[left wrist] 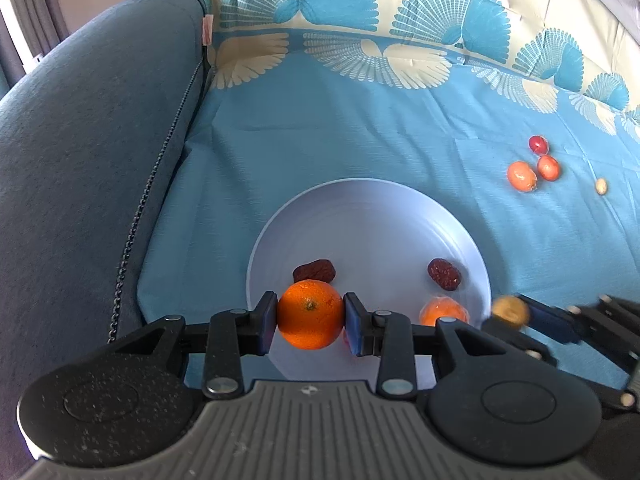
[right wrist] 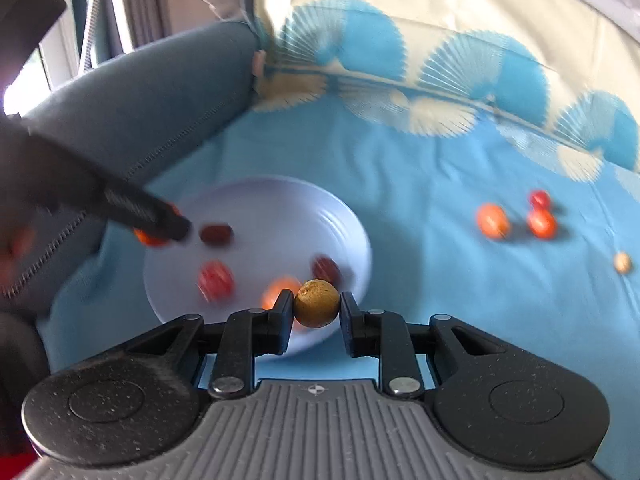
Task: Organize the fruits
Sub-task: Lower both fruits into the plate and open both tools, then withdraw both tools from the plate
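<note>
- No words, brand names or numbers can be read anywhere here.
- The only sign is a small crosshair mark [left wrist: 308, 391] on the grey ribbed housing [left wrist: 320, 432] of each handheld tool.
- A small pinkish tag [left wrist: 208, 31] sits on the cushion seam; any print there is perhaps too blurred to read.

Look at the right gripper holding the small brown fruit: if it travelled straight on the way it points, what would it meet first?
Probably the white plate: the right gripper, shut on the brown fruit, points down at the plate's near right rim, close to a dark red fruit. Blur leaves depth uncertain.
</note>
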### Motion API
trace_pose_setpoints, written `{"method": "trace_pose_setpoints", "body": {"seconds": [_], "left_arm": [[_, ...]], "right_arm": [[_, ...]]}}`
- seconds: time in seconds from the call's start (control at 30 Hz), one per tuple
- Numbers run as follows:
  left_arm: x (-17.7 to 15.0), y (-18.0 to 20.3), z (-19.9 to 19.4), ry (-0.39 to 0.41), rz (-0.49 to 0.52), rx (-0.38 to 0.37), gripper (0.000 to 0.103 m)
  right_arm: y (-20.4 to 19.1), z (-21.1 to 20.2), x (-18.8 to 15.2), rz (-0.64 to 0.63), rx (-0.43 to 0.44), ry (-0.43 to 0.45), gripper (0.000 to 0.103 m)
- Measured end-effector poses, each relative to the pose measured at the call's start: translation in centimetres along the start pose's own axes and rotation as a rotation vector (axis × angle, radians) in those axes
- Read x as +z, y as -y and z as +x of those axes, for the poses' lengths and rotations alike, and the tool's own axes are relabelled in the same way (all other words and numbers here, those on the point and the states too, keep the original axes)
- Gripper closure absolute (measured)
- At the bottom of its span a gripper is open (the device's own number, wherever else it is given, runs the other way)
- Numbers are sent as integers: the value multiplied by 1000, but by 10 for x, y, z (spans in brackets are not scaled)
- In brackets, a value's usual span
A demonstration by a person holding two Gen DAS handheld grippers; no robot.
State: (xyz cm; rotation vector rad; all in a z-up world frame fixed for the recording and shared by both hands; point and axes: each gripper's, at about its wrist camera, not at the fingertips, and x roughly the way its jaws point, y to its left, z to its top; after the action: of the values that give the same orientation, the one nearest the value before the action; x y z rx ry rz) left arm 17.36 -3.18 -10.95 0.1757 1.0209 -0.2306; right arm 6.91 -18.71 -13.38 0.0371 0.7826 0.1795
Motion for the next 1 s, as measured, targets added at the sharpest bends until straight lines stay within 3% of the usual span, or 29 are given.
{"method": "trace_pose_setpoints", "body": {"seconds": [0.13, 0.17, 0.2, 0.27, 0.33, 0.5, 0.7, 1.0], "left_arm": [[6, -1, 9, -7, 3, 7, 62], [8, -2, 10, -10, 1, 9, 51], [10, -4, 10, -10, -6, 10, 22], [11, -8, 2, 29, -38, 32, 1], [9, -9, -9, 59, -41, 46, 0], [-4, -7, -30, -29, -8, 62, 0], [-36, 0, -82, -70, -11, 88, 0], [-90, 1, -164, -11, -68, 54, 0]], "right_arm": [[-8, 16, 15, -37, 27, 15, 77], [-10, 19, 17, -52, 29, 16, 77], [-12, 22, 20, -71, 32, 11, 75], [-18, 22, 24, -98, 19, 2, 55], [-19, 15, 25, -99, 7, 10, 30], [-17, -15, 17, -11, 25, -39, 9], [-18, -58, 4, 194, 74, -140, 1], [-46, -151, -21, 144, 3, -38, 1]]}}
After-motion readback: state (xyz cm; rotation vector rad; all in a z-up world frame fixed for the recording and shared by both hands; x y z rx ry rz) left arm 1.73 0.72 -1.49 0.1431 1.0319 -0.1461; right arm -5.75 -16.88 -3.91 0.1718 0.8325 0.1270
